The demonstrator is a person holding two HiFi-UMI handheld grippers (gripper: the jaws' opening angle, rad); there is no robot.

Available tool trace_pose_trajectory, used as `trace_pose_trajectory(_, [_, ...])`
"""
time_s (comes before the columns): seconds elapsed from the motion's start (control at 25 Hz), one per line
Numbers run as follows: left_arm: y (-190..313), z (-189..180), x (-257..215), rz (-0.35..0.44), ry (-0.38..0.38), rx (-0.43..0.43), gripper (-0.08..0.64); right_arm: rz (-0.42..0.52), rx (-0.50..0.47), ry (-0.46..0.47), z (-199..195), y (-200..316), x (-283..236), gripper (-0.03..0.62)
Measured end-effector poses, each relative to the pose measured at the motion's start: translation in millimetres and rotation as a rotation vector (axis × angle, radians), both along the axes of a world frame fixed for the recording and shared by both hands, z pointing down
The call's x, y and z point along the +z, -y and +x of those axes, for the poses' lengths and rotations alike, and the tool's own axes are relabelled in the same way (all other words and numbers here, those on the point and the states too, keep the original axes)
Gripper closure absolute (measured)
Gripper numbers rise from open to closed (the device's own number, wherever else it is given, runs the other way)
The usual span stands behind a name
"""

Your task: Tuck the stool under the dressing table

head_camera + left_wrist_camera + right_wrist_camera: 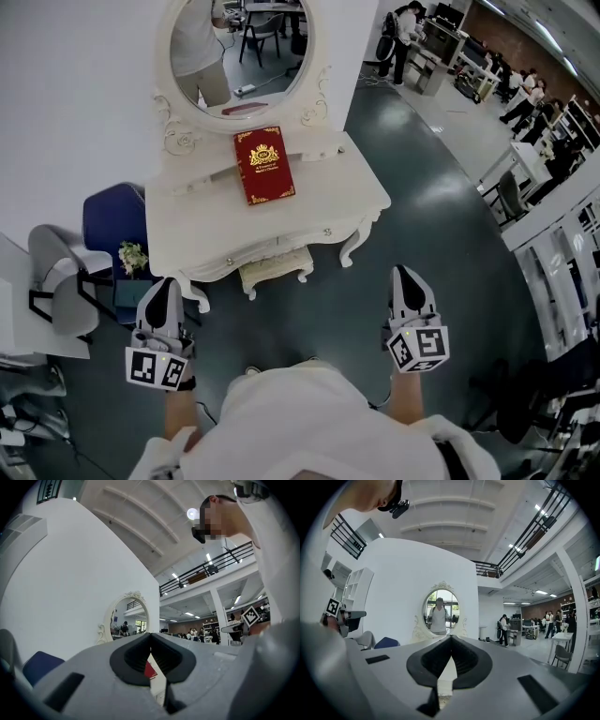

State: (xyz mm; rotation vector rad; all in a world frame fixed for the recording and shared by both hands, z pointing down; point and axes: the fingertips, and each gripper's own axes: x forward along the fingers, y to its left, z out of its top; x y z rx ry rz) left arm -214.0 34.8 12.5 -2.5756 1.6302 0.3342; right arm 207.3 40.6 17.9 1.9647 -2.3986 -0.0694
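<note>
Red gilt-stamped book [263,165], lying flat; blue chair [112,217]; small flower bunch [132,256]; grey shell chair [58,281]; people at far desks [528,91].

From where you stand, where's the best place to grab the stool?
On the stool, I'd take the near seat edge, coming from the front, your side. Only that edge and two curved legs show beyond the dressing table; the rest sits hidden under its top.
</note>
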Motion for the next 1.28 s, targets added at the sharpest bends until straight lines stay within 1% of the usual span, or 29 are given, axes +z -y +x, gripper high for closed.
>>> trace_pose_trajectory(0.12, [5,0,1,-0.003,0.005,0.0,0.543,-0.003,0.0,0.004,-1,5,0,0.592])
trace_pose_trajectory(0.36, [14,5,-2,0.004,0.007,0.001,0.543,0.005,-0.015,-0.017,-6,18,-3,0.594])
trace_pose_trajectory(0.8, [23,11,-9,0.002,0.003,-0.009,0.544,-0.002,-0.043,-0.017,-9,32,-9,0.594])
trace_pose_trajectory(0.92, [24,14,-8,-0.002,0.0,-0.008,0.543,-0.006,-0.054,-0.032,-9,34,-12,0.594])
trace_pose_trajectory(1.28, [29,20,-2,-0.007,-0.004,-0.01,0.543,-0.007,-0.068,-0.035,-8,42,-9,0.592])
